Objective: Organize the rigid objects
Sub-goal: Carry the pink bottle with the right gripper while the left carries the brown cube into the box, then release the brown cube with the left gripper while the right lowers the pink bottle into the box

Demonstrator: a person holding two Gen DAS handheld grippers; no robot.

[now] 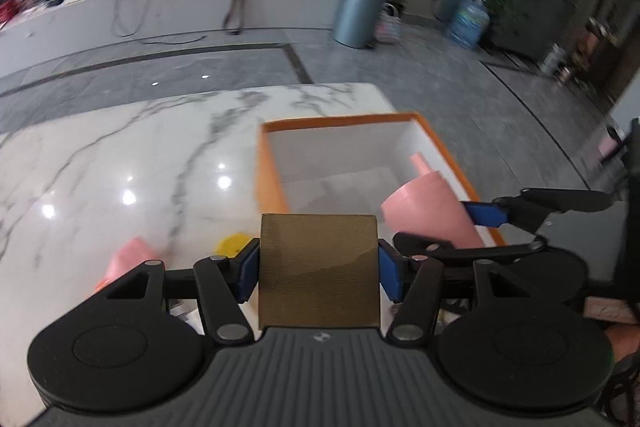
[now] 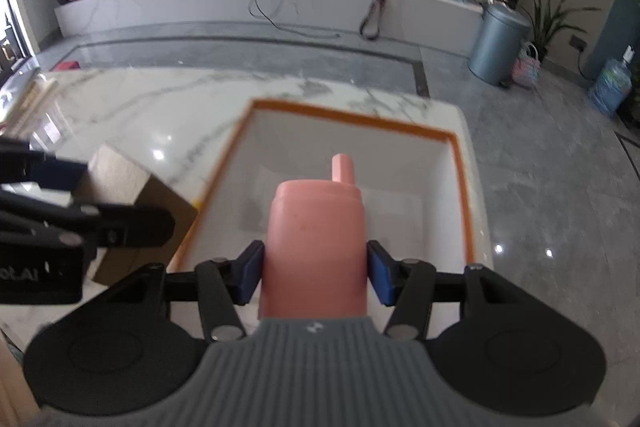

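While one orange-rimmed box (image 2: 464, 187) sits on the marble desk (image 1: 120, 155), left gripper (image 1: 318, 267) jaws clamp one brown block (image 1: 318, 267); right gripper (image 2: 316, 269) jaws clamp one pink bottle (image 2: 316, 235).

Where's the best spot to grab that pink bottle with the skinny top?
Grab the pink bottle around its wide, straight body, fingers on opposite sides, coming from its bottom end. The spout is too thin. The right gripper holds it like that now.
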